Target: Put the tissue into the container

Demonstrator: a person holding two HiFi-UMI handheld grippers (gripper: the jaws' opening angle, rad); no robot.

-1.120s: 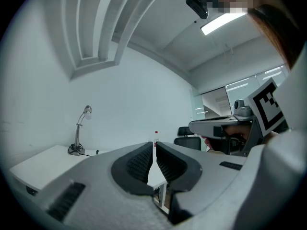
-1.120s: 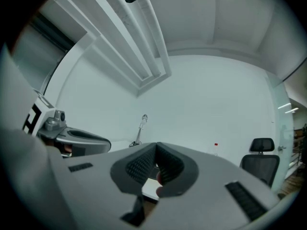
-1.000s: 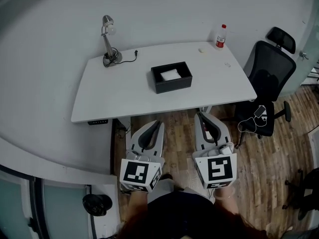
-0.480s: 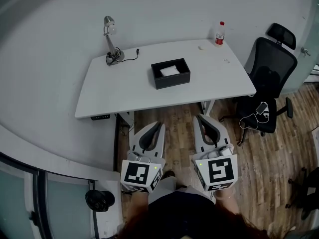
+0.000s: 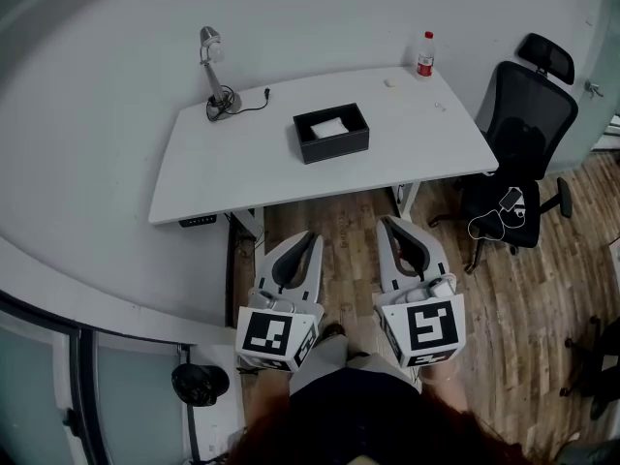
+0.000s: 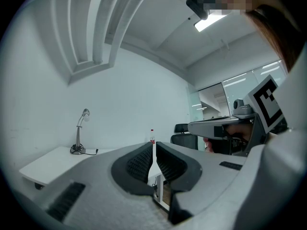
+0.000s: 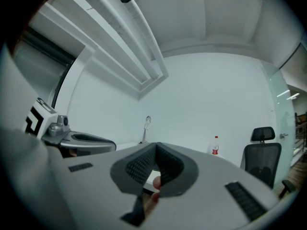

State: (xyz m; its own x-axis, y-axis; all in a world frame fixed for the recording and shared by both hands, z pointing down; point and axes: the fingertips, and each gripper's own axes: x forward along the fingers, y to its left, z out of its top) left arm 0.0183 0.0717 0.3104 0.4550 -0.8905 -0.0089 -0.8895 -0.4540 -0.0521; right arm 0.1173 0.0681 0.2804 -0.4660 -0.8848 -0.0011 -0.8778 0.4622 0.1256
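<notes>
Left gripper and right gripper are held shut, empty, near a desk; tissue is seen inside a black container.

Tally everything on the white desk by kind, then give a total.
Desk lamp: 1
Black container: 1
Tissue, inside the container: 1
Bottle: 1
Small white objects, too small to identify: 2
Total: 6
</notes>
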